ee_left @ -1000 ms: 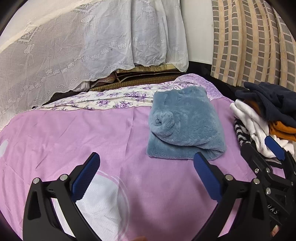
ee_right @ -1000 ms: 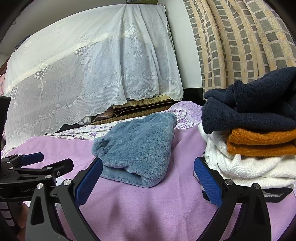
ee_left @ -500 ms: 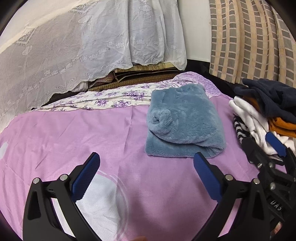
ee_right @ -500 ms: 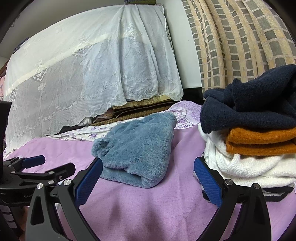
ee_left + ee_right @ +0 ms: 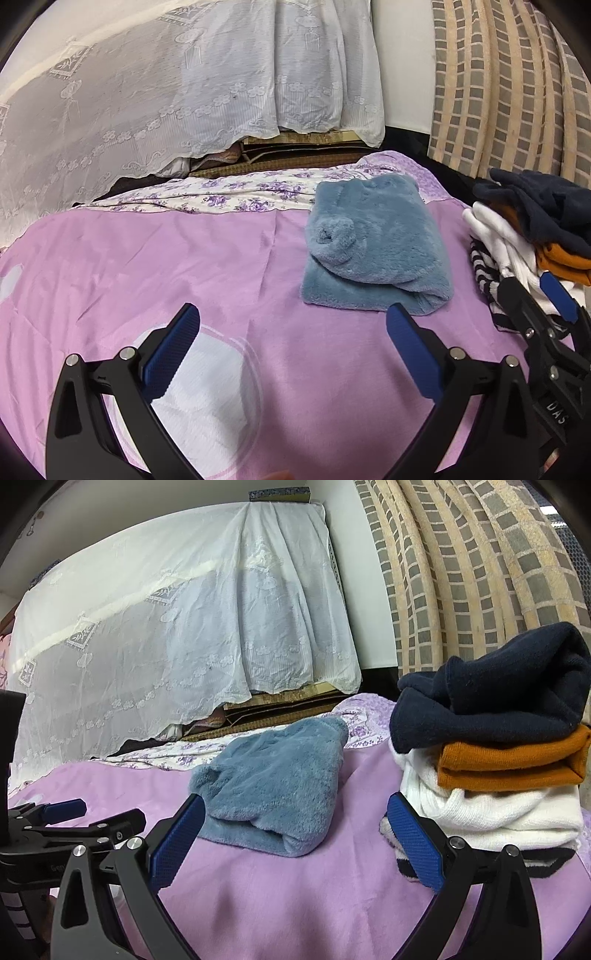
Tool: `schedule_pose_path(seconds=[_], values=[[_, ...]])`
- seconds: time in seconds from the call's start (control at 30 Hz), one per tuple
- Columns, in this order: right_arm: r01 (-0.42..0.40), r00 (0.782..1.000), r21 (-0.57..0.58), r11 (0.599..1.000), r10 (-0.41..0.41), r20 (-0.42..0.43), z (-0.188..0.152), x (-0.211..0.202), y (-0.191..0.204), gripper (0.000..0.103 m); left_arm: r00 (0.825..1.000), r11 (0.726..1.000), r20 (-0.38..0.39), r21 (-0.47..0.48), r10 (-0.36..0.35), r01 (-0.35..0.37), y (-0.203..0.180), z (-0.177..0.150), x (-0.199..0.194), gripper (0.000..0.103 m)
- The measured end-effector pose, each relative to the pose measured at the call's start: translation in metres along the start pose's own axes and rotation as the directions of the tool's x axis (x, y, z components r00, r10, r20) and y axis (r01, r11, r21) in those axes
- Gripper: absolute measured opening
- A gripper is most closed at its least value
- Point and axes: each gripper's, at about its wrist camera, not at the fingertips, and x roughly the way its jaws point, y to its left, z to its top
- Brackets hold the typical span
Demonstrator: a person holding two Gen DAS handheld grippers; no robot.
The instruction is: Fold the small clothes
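On the bed, the pink-violet sheet point(image 5: 155, 266) is smooth with a few soft creases, and a folded blue garment point(image 5: 373, 254) of thick, fluffy plush lies on it as a rounded rectangle, with one rolled cuff on top. Just to its right stands a stack of folded clothes point(image 5: 506, 760): a navy knit on top, a mustard ribbed piece below it, then a white knit, and a black-and-white striped piece at the bottom. The left hand-held gripper point(image 5: 293, 347) hangs above the sheet in front of the blue garment, its black arms spread wide and its blue ribbed pads point(image 5: 170, 354) holding nothing. The right hand-held gripper point(image 5: 295, 838) is also spread and empty, between the blue garment and the stack, near both. Behind the bed hangs a thin white lace cover point(image 5: 177, 627), and at the right a beige and grey checked curtain point(image 5: 461, 565) falls in folds.
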Motion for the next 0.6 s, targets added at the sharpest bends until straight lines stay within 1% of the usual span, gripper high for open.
schedule_pose_path(seconds=[0.23,0.6], values=[[-0.012,1.000,0.003,1.000,0.012,-0.013,-0.0009,0.0012,0.0005,0.099,1.000,1.000,-0.007,0.031,0.004,-0.004,-0.0047,-0.0027,0.0014,0.099],[-0.023,1.000,0.004,1.000,0.023,-0.021,-0.0019,0.0020,0.0022,0.099,1.000,0.999,-0.012,0.033,0.003,-0.003,-0.0050,-0.0042,0.0020,0.099]])
